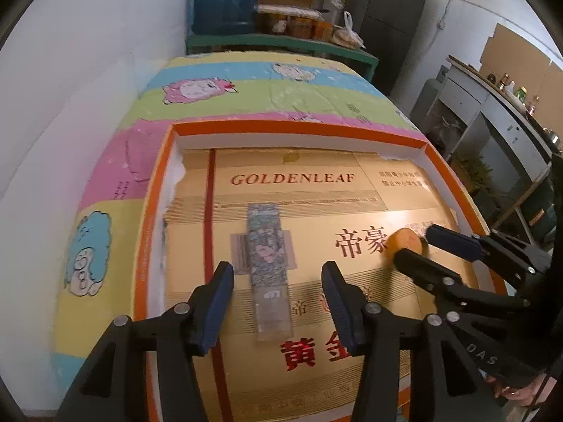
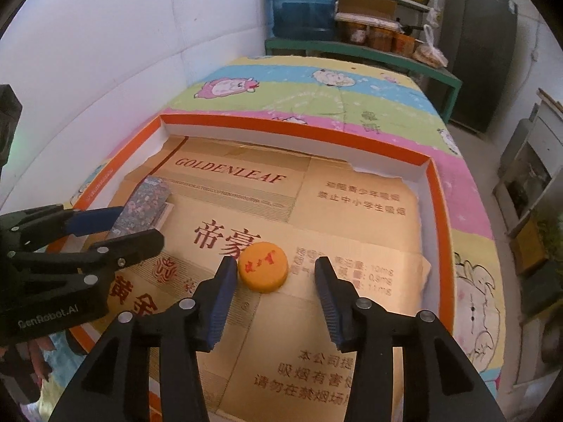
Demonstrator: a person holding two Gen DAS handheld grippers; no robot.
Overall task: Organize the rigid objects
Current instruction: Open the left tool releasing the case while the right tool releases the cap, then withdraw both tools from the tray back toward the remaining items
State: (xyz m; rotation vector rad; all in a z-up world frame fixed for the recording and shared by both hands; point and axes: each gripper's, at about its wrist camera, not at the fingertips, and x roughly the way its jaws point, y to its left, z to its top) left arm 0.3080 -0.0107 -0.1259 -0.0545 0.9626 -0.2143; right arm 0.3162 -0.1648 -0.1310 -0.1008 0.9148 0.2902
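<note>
A shallow orange-rimmed tray (image 1: 160, 190) sits on a table covered by a cartoon-print cloth (image 1: 246, 95). A flattened gold cardboard sheet (image 1: 309, 190) printed "GOLDENLEAF" lines the tray floor.

Left gripper (image 1: 278, 270): jaws stand apart, nothing clamped. A flat, narrow patterned box (image 1: 269, 267) lies on the cardboard between the two fingers, lengthwise along them, with a clear gap on either side.

Right gripper (image 2: 274, 269): jaws stand apart, nothing clamped. An orange bottle cap (image 2: 263, 267) with red markings rests flat on the cardboard between the fingers, just beside the left-hand finger; whether it touches that finger cannot be told. A gap separates it from the other finger.

The cap lies right of the patterned box, both inside the tray. Shelving with jars (image 2: 380, 37) and blue water bottles (image 2: 302, 0) stands beyond the table.
</note>
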